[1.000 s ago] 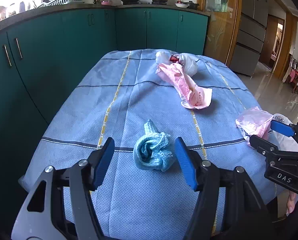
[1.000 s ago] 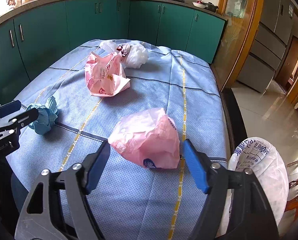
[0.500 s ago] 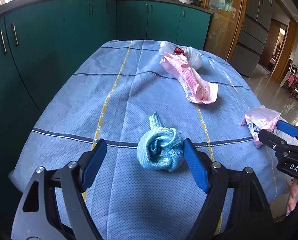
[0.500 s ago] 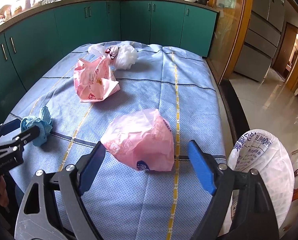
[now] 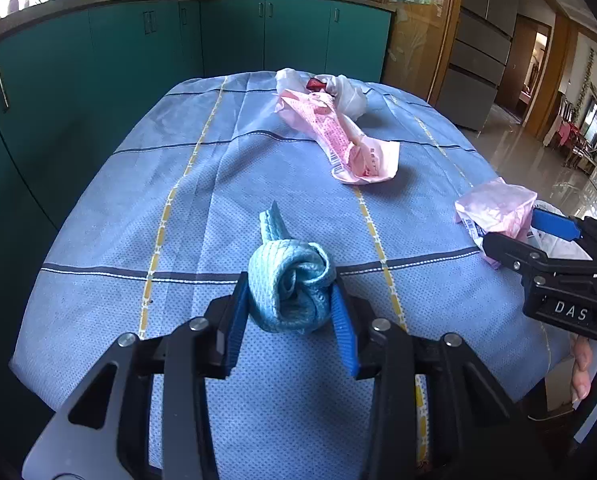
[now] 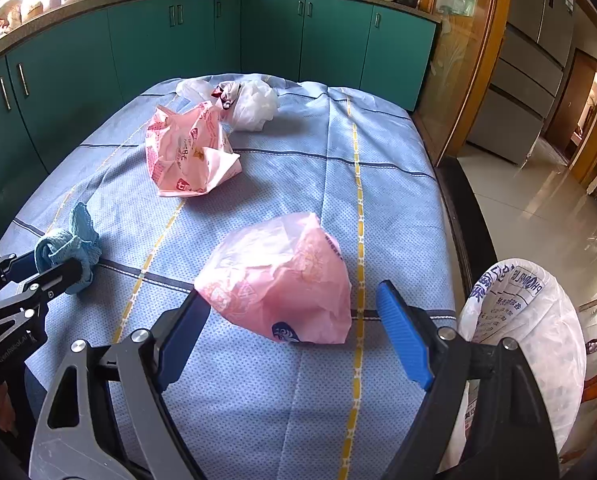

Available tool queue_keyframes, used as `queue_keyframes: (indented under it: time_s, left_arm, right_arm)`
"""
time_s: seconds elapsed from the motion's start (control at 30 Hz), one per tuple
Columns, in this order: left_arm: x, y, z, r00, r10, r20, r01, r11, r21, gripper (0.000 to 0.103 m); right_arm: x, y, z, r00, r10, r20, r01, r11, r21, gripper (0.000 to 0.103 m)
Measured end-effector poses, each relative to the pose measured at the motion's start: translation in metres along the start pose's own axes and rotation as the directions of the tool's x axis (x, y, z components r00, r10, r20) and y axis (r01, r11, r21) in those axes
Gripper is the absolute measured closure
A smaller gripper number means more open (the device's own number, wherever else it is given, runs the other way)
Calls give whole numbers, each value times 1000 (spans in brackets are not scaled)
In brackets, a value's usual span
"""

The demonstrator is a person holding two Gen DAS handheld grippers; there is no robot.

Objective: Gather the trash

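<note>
Two grippers busy: left gripper (image 5: 290,320) pinching blue rag (image 5: 289,286) near table (image 5: 186,208) front edge; right gripper (image 6: 294,344) spread around pink bag (image 6: 278,280). Slippery, could squirt out sideways; trash sack (image 6: 530,340) just right.

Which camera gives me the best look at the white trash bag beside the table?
The right wrist view: the white trash bag hangs beside the table's right edge, printed side visible. In the left wrist view only a sliver shows behind the right gripper.
</note>
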State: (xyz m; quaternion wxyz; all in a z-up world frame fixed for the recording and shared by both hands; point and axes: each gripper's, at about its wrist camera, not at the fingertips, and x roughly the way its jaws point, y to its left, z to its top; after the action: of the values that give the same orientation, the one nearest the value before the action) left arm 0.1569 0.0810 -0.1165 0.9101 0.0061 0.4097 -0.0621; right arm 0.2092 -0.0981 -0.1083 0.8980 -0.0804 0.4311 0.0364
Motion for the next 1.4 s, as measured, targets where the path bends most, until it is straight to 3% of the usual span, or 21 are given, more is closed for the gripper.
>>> queue_keyframes:
  time_s: [0.3, 0.47, 0.53, 0.6, 0.67, 0.97, 1.2, 1.4]
  left_arm:
    - [-15, 6, 2, 999, 3, 33, -2, 1000, -24, 70]
    - [-24, 8, 5, 998, 18, 58, -16, 1000, -24, 70]
    - [-24, 9, 5, 998, 21, 58, -19, 1000, -24, 70]
    - [-23, 10, 5, 998, 24, 55, -22, 999, -27, 70]
    - [-22, 10, 5, 998, 25, 52, -24, 999, -27, 70]
    - [-25, 12, 3, 998, 34, 58, -32, 999, -36, 70]
    - [-35, 10, 3, 997, 35, 75, -32, 999, -32, 70]
    - [-51, 3, 4, 994, 36, 104, -33, 999, -28, 70]
  right_arm:
    - [9, 0, -1, 999, -36, -15, 36, 999, 0, 16]
    - [13, 2, -3, 1000, -15, -18, 15, 1000, -1, 16]
    - [10, 5, -4, 1000, 0, -3, 0, 1000, -17, 19]
    - [8, 9, -4, 1000, 12, 3, -12, 999, -37, 38]
    - [8, 13, -5, 1000, 30, -3, -30, 998, -57, 42]
    - [-11, 13, -1, 996, 71, 51, -68, 996, -52, 45]
    - [-30, -8, -1, 995, 44, 89, -43, 999, -17, 45]
    - [-62, -65, -4, 987, -67, 147, 56, 996, 74, 45]
